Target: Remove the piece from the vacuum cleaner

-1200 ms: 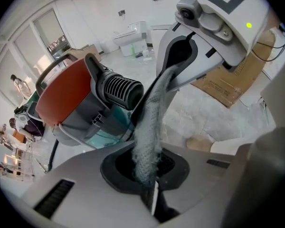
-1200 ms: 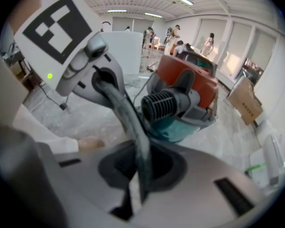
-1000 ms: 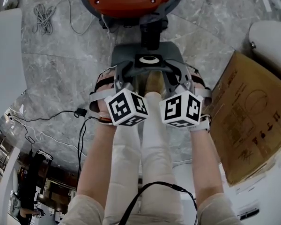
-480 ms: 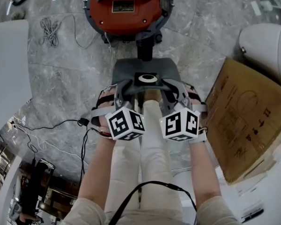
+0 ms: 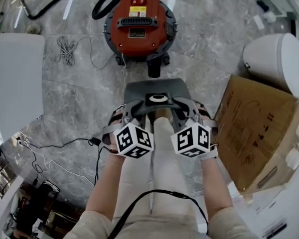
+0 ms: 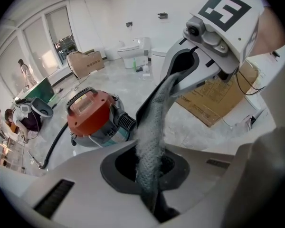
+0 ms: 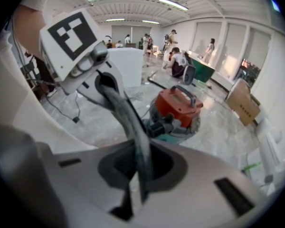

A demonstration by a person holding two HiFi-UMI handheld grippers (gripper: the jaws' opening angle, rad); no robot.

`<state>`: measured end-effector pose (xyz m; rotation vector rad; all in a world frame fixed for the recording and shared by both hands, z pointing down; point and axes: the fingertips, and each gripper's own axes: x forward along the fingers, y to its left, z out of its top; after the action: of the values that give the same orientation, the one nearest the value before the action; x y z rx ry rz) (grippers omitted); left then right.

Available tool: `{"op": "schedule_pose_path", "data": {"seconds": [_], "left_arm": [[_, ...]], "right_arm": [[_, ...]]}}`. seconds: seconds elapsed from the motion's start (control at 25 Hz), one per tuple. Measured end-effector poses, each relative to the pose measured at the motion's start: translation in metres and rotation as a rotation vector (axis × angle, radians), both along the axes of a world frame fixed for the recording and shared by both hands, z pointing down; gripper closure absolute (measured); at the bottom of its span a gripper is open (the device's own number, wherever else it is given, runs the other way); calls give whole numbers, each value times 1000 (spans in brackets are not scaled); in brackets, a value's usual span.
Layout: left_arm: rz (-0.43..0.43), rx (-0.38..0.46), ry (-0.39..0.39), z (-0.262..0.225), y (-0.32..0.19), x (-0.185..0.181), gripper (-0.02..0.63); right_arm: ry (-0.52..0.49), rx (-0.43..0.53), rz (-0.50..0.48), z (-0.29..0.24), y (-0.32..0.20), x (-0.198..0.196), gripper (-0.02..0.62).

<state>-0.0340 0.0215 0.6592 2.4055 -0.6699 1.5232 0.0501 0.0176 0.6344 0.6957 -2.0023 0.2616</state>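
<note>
Both tools are on the grey piece, which hangs in the air in front of me, clear of the floor. The left tool has its jaws pressed together, pinching the piece at the rim of its central opening. The left gripper view shows the pinch at the dark collar round that hole. The right tool is pressed together the same way on the opposite side of the same opening. The two tools sit side by side and about level. The vacuum cleaner, orange on a grey base, stands on the floor beyond the piece, with a black hose leaving its far side. Piece and cleaner are apart: in the head view the piece's far edge lies just short of the cleaner's black front stub. A cardboard box lies to my right.
</note>
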Motion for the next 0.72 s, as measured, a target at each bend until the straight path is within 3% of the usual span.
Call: {"op": "schedule_pose_path", "data": {"seconds": [0.28,0.72], "left_arm": [[6,-5,26,-73,14,-1,574],[-20,-16,130,-176,15,1,574]], "right_arm": [[-37,-11,48,-73,16,-1,568],[-89,17,86,-177,16,-1,568]]}}
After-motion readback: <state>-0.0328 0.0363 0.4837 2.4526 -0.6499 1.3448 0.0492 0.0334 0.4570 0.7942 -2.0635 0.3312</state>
